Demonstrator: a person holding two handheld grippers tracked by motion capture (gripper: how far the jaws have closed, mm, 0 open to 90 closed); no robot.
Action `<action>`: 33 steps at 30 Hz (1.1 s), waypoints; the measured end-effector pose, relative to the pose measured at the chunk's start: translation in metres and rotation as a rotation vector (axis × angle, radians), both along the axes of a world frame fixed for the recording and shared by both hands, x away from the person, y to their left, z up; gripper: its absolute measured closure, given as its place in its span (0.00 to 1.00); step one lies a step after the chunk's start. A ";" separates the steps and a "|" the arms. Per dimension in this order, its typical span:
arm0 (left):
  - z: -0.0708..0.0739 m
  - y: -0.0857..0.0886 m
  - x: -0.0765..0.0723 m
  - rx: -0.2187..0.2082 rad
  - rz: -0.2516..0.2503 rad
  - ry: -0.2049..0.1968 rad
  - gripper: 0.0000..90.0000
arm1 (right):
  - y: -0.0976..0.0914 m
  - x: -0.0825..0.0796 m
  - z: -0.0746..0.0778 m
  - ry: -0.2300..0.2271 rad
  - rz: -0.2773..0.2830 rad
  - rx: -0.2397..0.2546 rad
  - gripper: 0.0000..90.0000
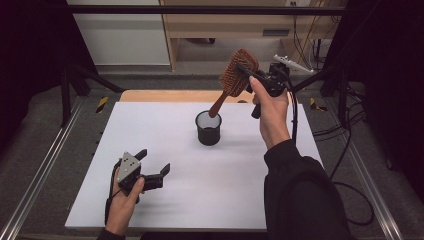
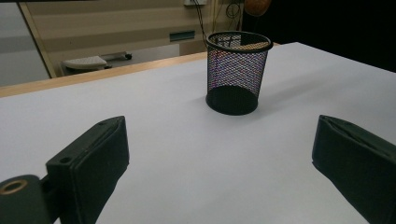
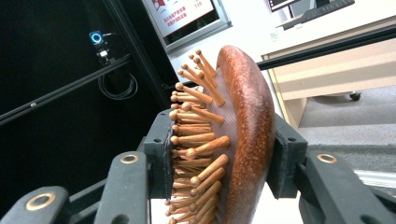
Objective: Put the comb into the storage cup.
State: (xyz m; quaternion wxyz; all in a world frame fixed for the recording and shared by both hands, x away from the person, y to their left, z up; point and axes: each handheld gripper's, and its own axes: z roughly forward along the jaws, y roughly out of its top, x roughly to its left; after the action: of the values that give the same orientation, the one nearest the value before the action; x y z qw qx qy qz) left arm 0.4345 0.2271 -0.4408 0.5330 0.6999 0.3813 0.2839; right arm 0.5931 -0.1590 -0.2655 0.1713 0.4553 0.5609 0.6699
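The fingers [image 1: 141, 153] of the left gripper [image 1: 152, 161] stand wide apart with nothing between them, low over the near left of the white table [image 1: 165, 200]. Farther off, mid-table, stands a black mesh cup [image 1: 208, 128]. Above it, to the right, the right gripper [image 1: 248, 70] clamps the head of a wooden hairbrush [image 1: 235, 77], whose handle tip seems to hang just over the cup's rim.

Bright white table [image 1: 200, 200], dark surroundings, soft shadows, slightly grainy pictures.
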 end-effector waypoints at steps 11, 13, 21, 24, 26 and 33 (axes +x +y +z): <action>0.000 0.000 0.000 0.000 -0.003 -0.002 0.04 | 0.010 0.005 -0.005 0.010 0.017 -0.017 0.58; 0.000 0.000 0.000 0.000 -0.003 0.000 0.04 | 0.012 0.005 -0.005 0.010 0.019 -0.018 0.58; 0.000 -0.001 0.000 0.001 -0.007 0.001 0.04 | 0.016 0.007 -0.007 0.018 0.028 -0.029 0.58; 0.000 -0.001 0.000 0.001 -0.007 0.002 0.04 | 0.017 0.007 -0.008 0.018 0.031 -0.032 0.58; 0.000 0.000 0.000 0.001 -0.005 0.001 0.04 | 0.018 0.008 -0.008 0.020 0.032 -0.033 0.58; 0.000 0.000 0.000 0.001 -0.006 0.000 0.04 | 0.023 0.010 -0.012 0.025 0.038 -0.053 0.58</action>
State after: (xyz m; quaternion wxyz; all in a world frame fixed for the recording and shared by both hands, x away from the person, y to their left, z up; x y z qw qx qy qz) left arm 0.4347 0.2268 -0.4411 0.5335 0.7013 0.3792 0.2825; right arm 0.6026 -0.1365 -0.2779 0.1634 0.4480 0.5893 0.6522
